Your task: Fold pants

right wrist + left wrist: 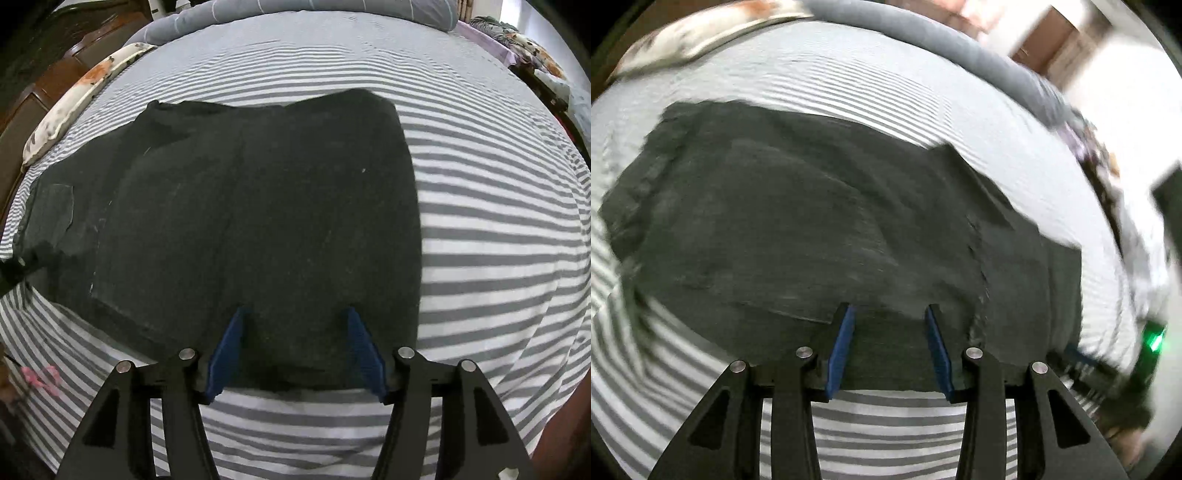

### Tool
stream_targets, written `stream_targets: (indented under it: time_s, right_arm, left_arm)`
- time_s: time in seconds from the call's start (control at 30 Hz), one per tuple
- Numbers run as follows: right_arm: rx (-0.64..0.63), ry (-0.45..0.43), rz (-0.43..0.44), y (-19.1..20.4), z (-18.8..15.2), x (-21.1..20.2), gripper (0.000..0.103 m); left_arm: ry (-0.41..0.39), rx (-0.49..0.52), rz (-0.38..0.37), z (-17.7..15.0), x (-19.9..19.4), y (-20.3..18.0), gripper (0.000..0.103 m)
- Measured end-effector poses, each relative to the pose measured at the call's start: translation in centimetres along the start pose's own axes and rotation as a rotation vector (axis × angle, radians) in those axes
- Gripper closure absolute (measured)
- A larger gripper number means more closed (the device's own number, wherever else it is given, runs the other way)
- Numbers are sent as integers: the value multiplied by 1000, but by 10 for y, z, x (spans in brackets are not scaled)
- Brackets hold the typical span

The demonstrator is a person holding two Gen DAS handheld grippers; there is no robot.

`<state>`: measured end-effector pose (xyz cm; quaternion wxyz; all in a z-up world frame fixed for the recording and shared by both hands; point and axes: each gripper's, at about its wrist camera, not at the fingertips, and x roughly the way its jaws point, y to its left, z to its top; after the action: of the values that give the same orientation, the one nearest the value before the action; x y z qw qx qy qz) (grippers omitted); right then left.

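Dark pants lie flat on the striped bed, both sets of jaws parted above them

The left wrist view is blurred. It shows the pants point(812, 229) spread across the grey-and-white striped bedsheet point(886, 424), with a waistband-like edge at the left and a stitched seam running down toward the right. The left gripper point(890, 314) hangs over the near edge of the cloth, its jaws partly open with nothing between the blue pads point(842, 347). Only this view shows a green light point(1154, 338) at the far right, on a dark device (too smeared to identify).

The right wrist view is sharp. Here the pants point(240, 229) appear as a broad folded block, with a paler pocket patch point(51, 210) at the left end that the other view does not show clearly. The right gripper point(295, 310) sits over the near hem, its jaws set wider apart and clasping nothing. A floral pillow point(81, 96) lies at the upper left and a grey blanket point(295, 9) along the far edge of the bed. A small pink object point(40, 378) shows at the lower left.

No writing or label can be read in either view.
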<state>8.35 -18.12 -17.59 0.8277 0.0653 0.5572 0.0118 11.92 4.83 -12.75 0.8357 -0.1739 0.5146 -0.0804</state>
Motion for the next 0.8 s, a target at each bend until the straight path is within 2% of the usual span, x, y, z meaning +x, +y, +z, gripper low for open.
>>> stream_targets:
  time_s: [0.17, 0.23, 0.37, 0.63, 0.8]
  right_arm:
    - [35, -6, 17, 1, -5, -7, 43]
    - [54, -9, 37, 4, -4, -10, 43]
    - [63, -16, 46, 14, -6, -17, 43]
    - [25, -43, 28, 31, -16, -37, 44]
    - [8, -55, 17, 37, -14, -45, 44]
  left_arm:
    - [-75, -185, -6, 8, -32, 63, 61]
    - [-123, -266, -40, 6, -48, 90, 61]
    - [-167, -371, -38, -5, -60, 130, 61]
    - [-134, -554, -125, -9, -45, 183, 61]
    - [-131, -596, -125, 6, -36, 195, 61]
